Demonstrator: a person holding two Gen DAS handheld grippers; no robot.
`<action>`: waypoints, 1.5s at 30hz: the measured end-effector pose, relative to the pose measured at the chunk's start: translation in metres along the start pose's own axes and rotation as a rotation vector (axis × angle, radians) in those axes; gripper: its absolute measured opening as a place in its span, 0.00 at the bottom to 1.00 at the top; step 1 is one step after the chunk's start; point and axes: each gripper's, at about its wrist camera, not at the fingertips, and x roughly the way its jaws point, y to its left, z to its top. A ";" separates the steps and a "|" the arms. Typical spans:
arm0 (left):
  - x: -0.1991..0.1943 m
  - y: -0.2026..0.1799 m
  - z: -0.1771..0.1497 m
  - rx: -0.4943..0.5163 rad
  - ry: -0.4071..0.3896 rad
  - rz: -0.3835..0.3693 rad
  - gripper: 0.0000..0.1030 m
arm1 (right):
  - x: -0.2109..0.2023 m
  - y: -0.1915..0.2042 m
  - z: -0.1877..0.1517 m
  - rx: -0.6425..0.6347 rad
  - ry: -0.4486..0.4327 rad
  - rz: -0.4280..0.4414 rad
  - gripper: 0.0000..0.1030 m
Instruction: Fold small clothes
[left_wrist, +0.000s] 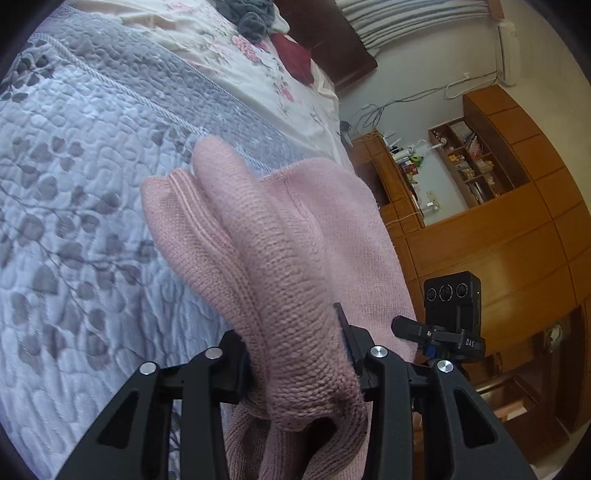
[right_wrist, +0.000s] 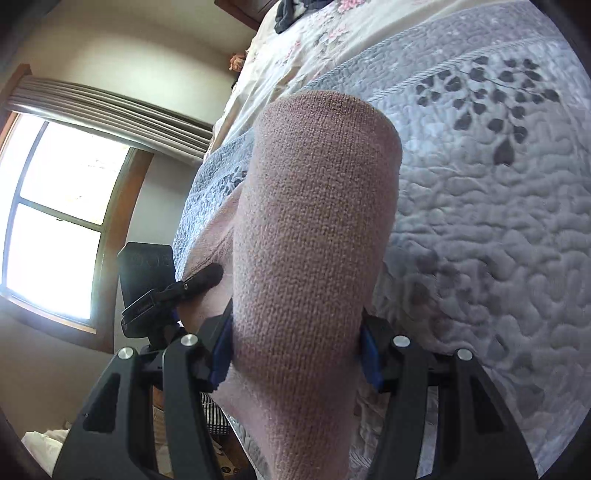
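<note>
Your left tongs (left_wrist: 301, 373) are clamped on a bunched fold of the pink knit sweater (left_wrist: 280, 258); thick folds run up between the jaws and away from the camera, and the rest spreads out toward the bed's edge; the sweater lies over the grey quilted bedspread (left_wrist: 74, 206) with its leaf pattern, lifted at your end; your right tongs (right_wrist: 295, 354) grip the same pink knit sweater (right_wrist: 314, 229), a wide band of knit filling the gap between the blue pads (right_wrist: 370, 356) and arching up like a tube in front of the lens; both jaws are held apart only by the cloth's thickness; in the left view the other gripper's camera block (left_wrist: 452, 299) sits just right of the sweater; in the right view a black camera block (right_wrist: 147, 269) shows at the left, close against the knit; farther up the bed you have a floral sheet (left_wrist: 236, 55), a dark red cloth (left_wrist: 295, 55) and a grey bundle (left_wrist: 247, 14) lying on it, well apart from the sweater; wooden cabinets (left_wrist: 517, 229) stand beside the bed in the left view; a window (right_wrist: 55, 214) with a pleated blind in the right view.
</note>
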 end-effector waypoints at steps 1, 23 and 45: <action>0.007 0.001 -0.007 -0.009 0.010 0.002 0.37 | -0.003 -0.009 -0.006 0.016 -0.001 -0.006 0.54; -0.028 -0.025 -0.098 0.088 -0.068 0.351 0.52 | -0.011 -0.047 -0.096 0.105 0.011 -0.079 0.71; -0.020 -0.007 -0.154 0.061 0.046 0.501 0.62 | -0.029 -0.067 -0.184 0.167 0.020 -0.203 0.49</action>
